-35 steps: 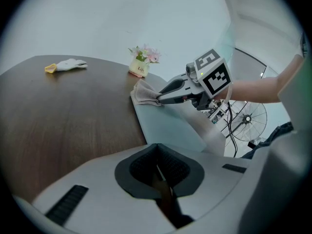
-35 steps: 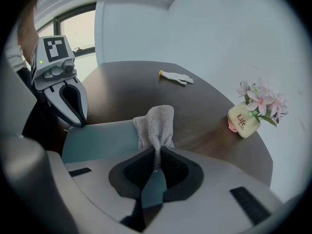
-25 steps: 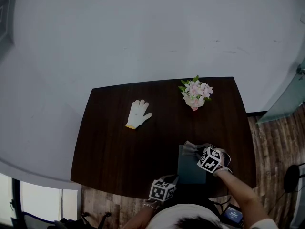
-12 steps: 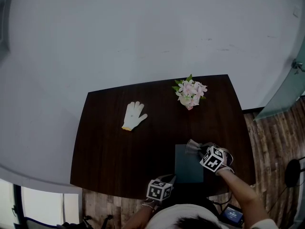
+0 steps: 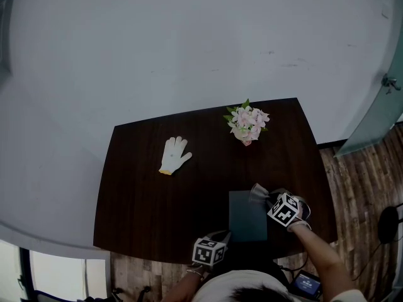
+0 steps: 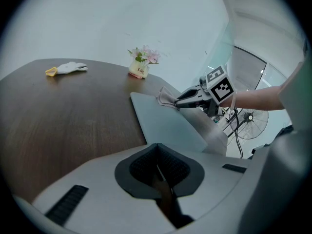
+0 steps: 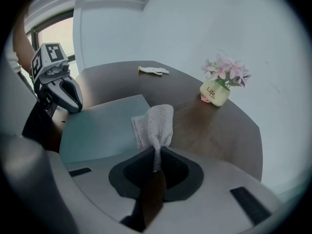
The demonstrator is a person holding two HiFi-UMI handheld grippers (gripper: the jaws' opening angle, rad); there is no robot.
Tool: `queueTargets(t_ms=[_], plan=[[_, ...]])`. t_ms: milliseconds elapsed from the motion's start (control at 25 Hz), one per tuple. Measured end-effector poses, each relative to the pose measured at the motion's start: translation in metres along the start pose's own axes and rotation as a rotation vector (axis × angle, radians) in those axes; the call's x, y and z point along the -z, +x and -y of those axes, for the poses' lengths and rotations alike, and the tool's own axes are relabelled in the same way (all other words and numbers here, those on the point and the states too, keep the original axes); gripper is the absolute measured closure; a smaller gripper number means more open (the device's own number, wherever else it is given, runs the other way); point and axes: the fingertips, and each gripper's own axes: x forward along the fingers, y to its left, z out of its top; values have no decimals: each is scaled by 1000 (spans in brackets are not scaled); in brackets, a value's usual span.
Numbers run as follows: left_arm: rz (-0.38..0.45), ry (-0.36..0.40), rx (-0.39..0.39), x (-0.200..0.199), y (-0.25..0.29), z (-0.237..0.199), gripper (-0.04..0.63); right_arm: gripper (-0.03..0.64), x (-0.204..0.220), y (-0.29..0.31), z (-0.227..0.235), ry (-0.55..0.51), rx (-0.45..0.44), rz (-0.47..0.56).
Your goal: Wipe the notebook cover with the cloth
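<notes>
Head view: the notebook [image 5: 247,219] lies at 5 o'clock on the worktop [image 5: 145,200]. The right hand-held gripper [image 5: 266,197] brings the cloth [image 5: 257,193] to the notebook's 1 o'clock corner.
Left gripper view: the left hand-held gripper [image 6: 157,165] has its jaws together, with nothing between them.
Right gripper view: the jaws are clamped on the cloth.

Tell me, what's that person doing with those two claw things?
A person holds a gripper in each hand. The right gripper is shut on a small grey cloth, held at the far right corner of a flat teal notebook on the dark wooden table. The left gripper is shut and empty near the notebook's near edge.
</notes>
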Motion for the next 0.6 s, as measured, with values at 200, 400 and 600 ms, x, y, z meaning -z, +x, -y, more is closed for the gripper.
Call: queueTargets(t_ms=[200, 400, 600], plan=[[-1, -2, 3, 1, 0, 0, 577, 569, 9, -3, 4, 104, 13, 25], [-3, -7, 5, 0, 2, -1, 577, 569, 19, -9, 11, 321, 23, 91], [-2, -4, 6, 0, 1, 0, 577, 569, 18, -28, 20, 474, 67, 195]])
